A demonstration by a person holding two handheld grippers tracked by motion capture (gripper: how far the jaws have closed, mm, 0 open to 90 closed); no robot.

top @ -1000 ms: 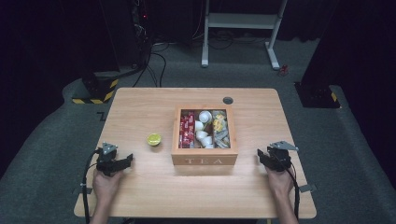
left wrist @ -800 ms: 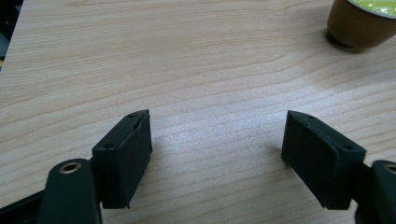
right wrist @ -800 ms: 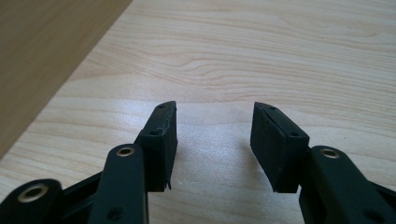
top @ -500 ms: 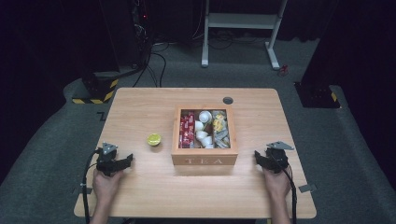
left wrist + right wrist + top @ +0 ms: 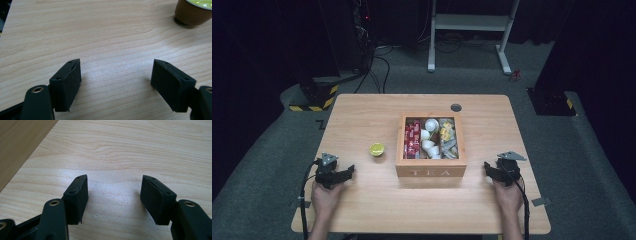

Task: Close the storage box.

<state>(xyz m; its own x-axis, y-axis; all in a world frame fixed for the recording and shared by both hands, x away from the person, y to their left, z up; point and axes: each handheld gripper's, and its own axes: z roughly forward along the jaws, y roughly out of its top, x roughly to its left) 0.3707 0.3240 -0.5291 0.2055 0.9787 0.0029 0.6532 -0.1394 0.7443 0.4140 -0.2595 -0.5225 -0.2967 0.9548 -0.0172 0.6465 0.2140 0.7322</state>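
While both hands are resting on the tabletop (image 5: 377, 200), the left tool (image 5: 343, 174) and right tool (image 5: 488, 169) are gaping apart, flanking the tea box (image 5: 431, 166); a capsule (image 5: 377, 149) is sitting just ahead of the left tool

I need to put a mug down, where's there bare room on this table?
Bare wood lies left of the capsule, behind the tea box and along the near edge between both hands. Crowded: inside the box.

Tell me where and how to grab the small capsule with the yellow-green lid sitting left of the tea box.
Grip the capsule across its brown tapered side wall, just under the lid rim. It stands upright and alone on the table, so probably come in low from the open left gripper, the nearer one.
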